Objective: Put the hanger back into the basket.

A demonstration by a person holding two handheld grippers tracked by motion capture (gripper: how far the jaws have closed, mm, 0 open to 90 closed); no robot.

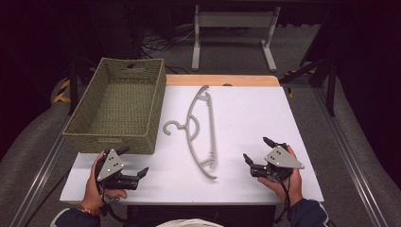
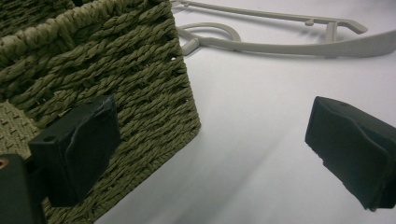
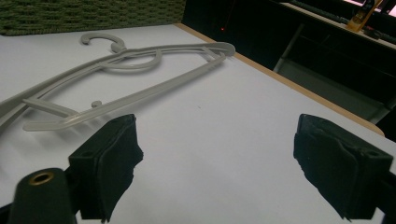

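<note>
Grey plastic clothes hanger (image 1: 201, 130) lying flat mid-table, just right of woven green basket (image 1: 118, 106). L gripper (image 1: 133, 162) and R gripper (image 1: 255, 150) both resting wide open, gripping nothing, flanking hanger.

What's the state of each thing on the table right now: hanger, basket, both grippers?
Hanger: lying flat on the table, beside the basket, untouched.
Basket: upright at the table's left edge, nothing visible inside.
Left gripper: open, nothing between the jaws, close to the basket's near corner.
Right gripper: open, holding nothing, jaws pointing toward the hanger.
Table: white top, bare apart from these.
</note>
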